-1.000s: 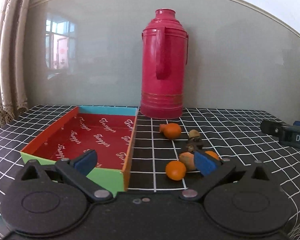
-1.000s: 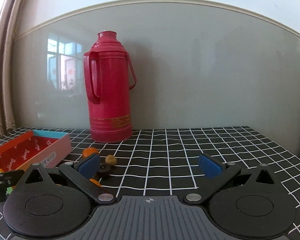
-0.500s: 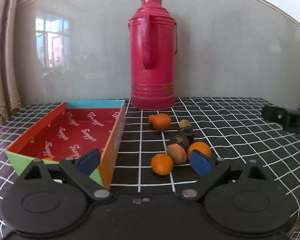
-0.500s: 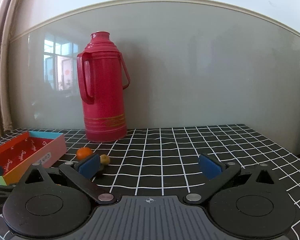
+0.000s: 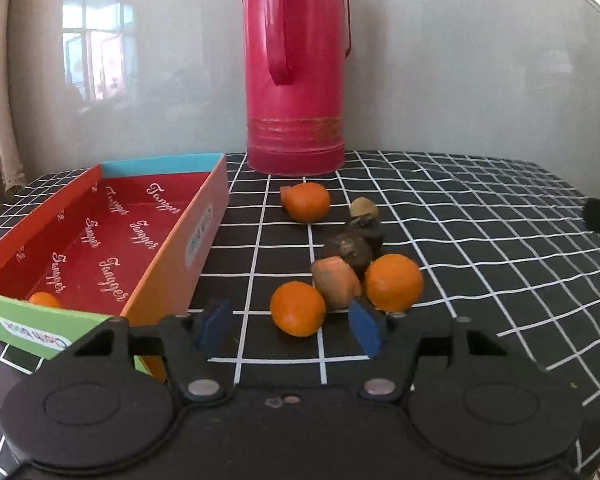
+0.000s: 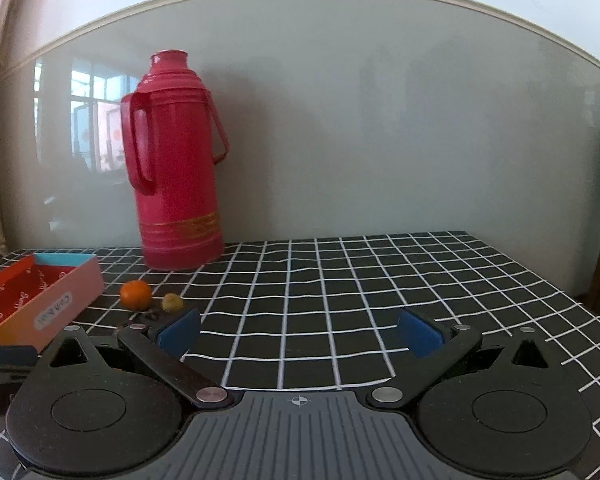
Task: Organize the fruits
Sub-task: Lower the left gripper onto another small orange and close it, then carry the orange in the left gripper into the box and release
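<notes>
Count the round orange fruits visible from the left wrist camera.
4. One inside the box at its near corner, one between the jaws, one right of it, one near the flask. Others may be hidden.

Checked tablecloth (image 5: 480,216): thermos (image 5: 296,80), box (image 5: 172,248), fruits (image 5: 298,314).

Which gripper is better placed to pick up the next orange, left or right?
Left. The left gripper has been closing around the nearest orange, which sits between its pads untouched. The right gripper faces bare tablecloth.
</notes>
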The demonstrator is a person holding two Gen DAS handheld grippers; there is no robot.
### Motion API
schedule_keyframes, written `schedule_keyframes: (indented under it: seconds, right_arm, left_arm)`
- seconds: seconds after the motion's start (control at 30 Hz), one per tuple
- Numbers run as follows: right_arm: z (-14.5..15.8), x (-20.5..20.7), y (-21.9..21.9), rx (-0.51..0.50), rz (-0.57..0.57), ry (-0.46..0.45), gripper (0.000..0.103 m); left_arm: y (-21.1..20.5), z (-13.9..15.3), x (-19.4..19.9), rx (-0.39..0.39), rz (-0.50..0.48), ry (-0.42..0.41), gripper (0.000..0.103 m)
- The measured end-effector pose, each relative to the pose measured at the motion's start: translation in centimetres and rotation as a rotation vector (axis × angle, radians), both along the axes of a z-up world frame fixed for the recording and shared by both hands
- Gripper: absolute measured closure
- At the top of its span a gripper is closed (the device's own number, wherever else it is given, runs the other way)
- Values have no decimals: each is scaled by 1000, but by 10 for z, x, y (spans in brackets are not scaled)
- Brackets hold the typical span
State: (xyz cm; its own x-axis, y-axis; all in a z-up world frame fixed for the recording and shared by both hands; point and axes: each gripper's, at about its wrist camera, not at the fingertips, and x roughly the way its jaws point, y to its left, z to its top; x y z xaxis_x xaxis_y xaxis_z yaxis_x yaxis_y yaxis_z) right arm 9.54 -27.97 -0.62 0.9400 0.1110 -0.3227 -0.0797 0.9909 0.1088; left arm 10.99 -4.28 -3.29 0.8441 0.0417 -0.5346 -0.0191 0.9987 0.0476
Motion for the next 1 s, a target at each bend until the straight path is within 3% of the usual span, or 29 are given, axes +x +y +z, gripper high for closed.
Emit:
schedule_keyframes:
  seconds: [0.1, 0.13, 0.2, 0.4, 0.67, 0.83, 1.0]
  right_arm:
    - [-2, 1, -7, 10, -11, 14, 0]
    - [-3, 2, -8, 13, -13, 21, 0]
    - [-4, 3, -10, 13, -13, 32, 0]
    - [-6, 6, -7, 0, -7, 50, 0]
    - [-6, 10, 2, 7, 5, 66, 0]
    - [-4, 10, 21, -7, 37, 63, 0]
    - [-3, 8, 43, -14, 75, 58, 0]
  left_arm:
    - [-2, -3, 5, 2, -7, 8, 50]
    - [-1, -4, 8, -13, -6, 21, 56]
    - [3, -7, 12, -57, -13, 50, 79]
    - [4, -8, 12, -52, -33, 47, 81]
    - [2, 13, -14, 4, -51, -90, 81]
    - [21, 29, -31, 8, 3, -189, 81]
    - [57, 35, -32, -24, 105, -213, 81]
